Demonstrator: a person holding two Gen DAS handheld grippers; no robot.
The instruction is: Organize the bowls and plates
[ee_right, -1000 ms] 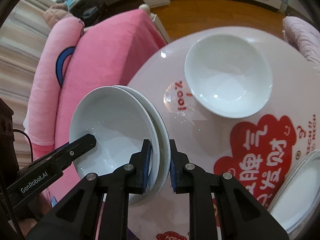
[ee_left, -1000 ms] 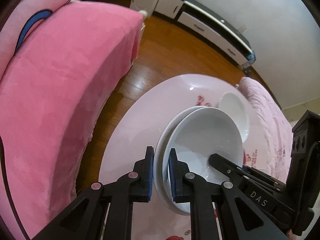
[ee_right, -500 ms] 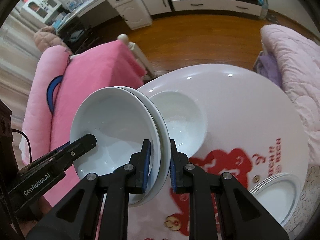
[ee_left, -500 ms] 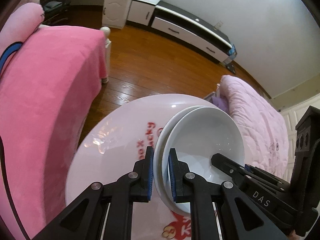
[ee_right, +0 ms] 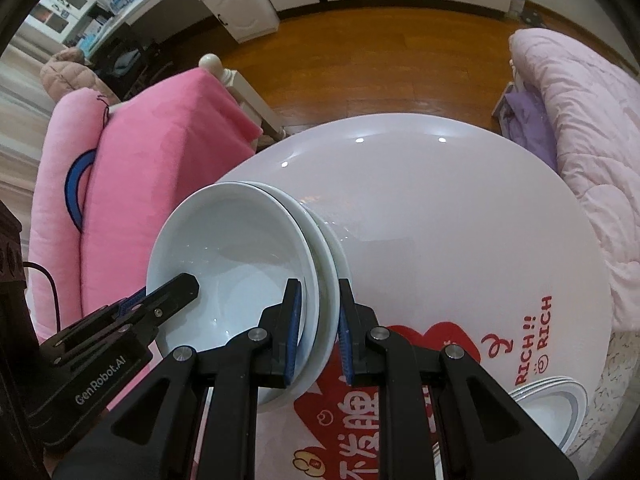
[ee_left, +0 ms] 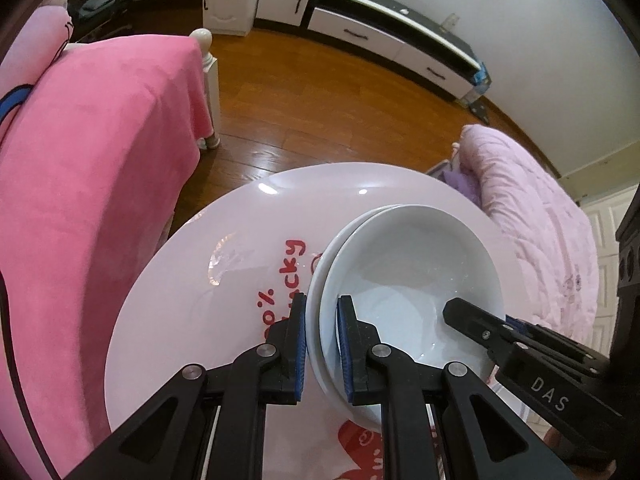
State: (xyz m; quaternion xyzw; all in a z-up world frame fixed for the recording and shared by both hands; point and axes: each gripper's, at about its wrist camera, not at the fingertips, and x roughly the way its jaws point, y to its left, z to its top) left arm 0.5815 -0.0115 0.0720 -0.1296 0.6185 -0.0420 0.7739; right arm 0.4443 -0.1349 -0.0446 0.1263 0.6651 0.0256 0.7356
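Note:
Two nested white bowls (ee_left: pixel 408 272) (ee_right: pixel 236 248) hang tilted over the round white table (ee_left: pixel 200 320) (ee_right: pixel 440 220) with red print. My left gripper (ee_left: pixel 322 308) is shut on their left rim, one pad inside and one outside. My right gripper (ee_right: pixel 318 296) is shut on the opposite rim the same way. Each gripper shows in the other's view: the right gripper (ee_left: pixel 472 320) reaches in from the lower right, the left gripper (ee_right: pixel 176 292) from the lower left. Whatever lies on the table under the bowls is hidden.
A stack of white plates (ee_right: pixel 552 412) sits at the table's near right edge. A bright pink bed (ee_left: pixel 88 184) flanks the table on the left, a pale pink quilt (ee_left: pixel 532 200) on the right. Wooden floor (ee_left: pixel 304 112) and low white cabinets (ee_left: pixel 380 40) lie beyond.
Both grippers have carried the nested bowls across the table, away from the pink bed. The single bowl that stood on the table has gone out of sight behind the stack.

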